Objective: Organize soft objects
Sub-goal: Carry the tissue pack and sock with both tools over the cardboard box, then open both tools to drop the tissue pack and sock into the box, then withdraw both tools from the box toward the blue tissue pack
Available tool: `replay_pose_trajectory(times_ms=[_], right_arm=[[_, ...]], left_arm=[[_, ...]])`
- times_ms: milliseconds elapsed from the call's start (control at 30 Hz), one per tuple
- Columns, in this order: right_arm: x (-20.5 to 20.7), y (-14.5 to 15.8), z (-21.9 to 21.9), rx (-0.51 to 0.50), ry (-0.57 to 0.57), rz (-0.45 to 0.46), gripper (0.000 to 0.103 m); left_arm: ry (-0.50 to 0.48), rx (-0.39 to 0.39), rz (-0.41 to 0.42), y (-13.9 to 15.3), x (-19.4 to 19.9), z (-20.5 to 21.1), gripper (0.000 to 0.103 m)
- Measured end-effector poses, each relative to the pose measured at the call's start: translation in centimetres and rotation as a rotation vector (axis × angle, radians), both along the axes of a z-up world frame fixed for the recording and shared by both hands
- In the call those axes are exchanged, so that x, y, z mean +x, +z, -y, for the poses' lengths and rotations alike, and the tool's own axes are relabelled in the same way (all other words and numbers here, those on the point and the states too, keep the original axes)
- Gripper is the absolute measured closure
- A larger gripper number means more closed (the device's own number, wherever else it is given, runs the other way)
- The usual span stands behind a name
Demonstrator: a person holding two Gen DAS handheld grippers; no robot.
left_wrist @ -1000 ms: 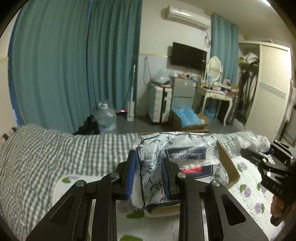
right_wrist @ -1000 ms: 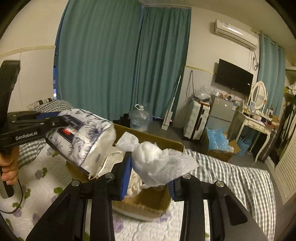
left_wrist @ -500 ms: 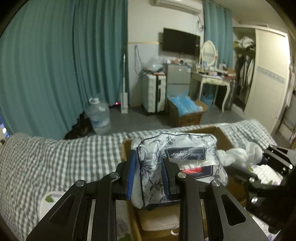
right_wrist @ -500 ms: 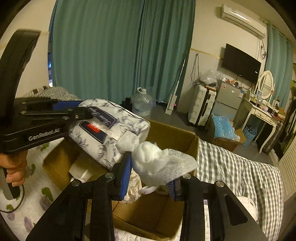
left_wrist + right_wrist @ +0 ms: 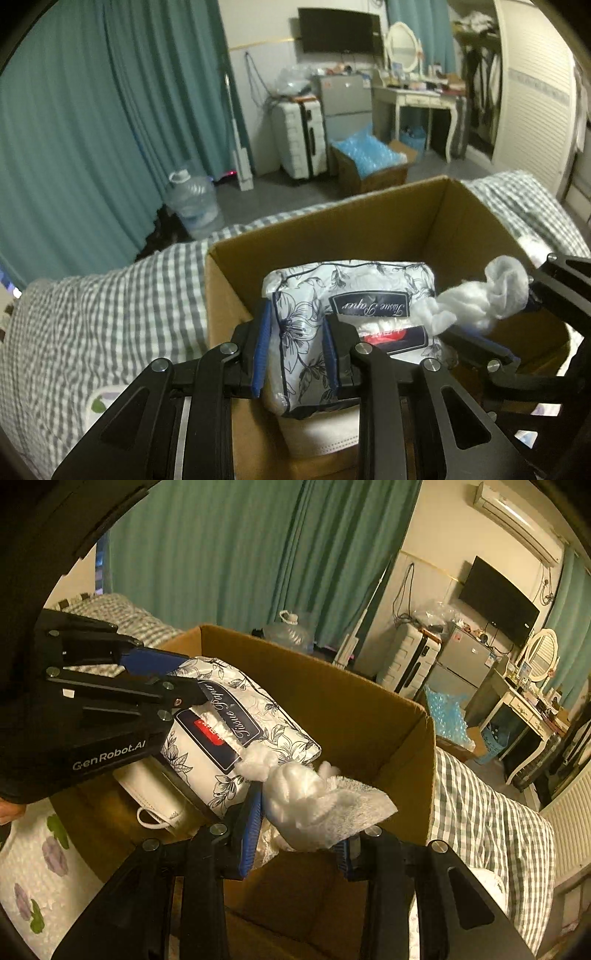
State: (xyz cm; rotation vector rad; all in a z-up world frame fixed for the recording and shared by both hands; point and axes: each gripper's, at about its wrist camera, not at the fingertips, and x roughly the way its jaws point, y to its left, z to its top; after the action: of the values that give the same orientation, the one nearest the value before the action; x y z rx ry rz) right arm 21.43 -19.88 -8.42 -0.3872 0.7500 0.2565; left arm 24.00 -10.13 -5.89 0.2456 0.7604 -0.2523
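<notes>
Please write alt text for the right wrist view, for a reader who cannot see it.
The right gripper holds a crumpled white cloth over an open cardboard box on a bed. Beside it, the left gripper holds a floral tissue paper pack above the box, with a white face mask under it inside.

left claw (image 5: 295,347) | tissue pack (image 5: 354,295) lowered into cardboard box (image 5: 369,229) | right claw (image 5: 299,834) followed

Tissue pack (image 5: 347,295) over cardboard box (image 5: 325,236); box on bed (image 5: 110,295); towel (image 5: 317,805) right of pack.
</notes>
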Motion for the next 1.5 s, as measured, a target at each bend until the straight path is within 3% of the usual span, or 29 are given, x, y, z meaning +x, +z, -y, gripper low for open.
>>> replay_pose_trajectory(times_ms=[267,567,667,733,800,1000,1267,1500], right_arm=[[1.4,-0.7,-0.1,-0.02,-0.007,-0.05,0.069],[-0.9,1.6,0.4,0.002,0.025,0.059,0.058],[-1.9,2.8,0.6,0.015,0.025,0.093,0.053],[-2.4,3.7,0.6,0.021,0.025,0.113,0.049],[-2.9,4.6,0.6,0.027,0.025,0.126,0.048],[-4.4,6.5,0.6,0.029,0.016,0.159,0.042],[-6.4,9.2,1.2,0.052,-0.002,0.206,0.039],[-9.9,12.1,1.8,0.079,0.009,0.251,0.031]], left_arm=[[0.004,0.026,-0.024,-0.9,0.4,0.6,0.075],[0.001,-0.008,-0.01,1.5,-0.7,-0.2,0.07],[0.001,-0.055,0.006,3.3,-1.4,-1.0,0.059],[0.003,-0.072,0.039,4.5,-2.0,-1.3,0.034],[0.0,-0.06,0.061,5.0,-2.5,-1.3,0.03],[0.016,-0.043,0.105,6.2,-3.6,-1.4,0.029],[0.058,-0.123,0.141,9.0,-5.3,-3.3,0.029],[0.098,-0.209,0.178,10.5,-8.2,-4.8,0.029]])
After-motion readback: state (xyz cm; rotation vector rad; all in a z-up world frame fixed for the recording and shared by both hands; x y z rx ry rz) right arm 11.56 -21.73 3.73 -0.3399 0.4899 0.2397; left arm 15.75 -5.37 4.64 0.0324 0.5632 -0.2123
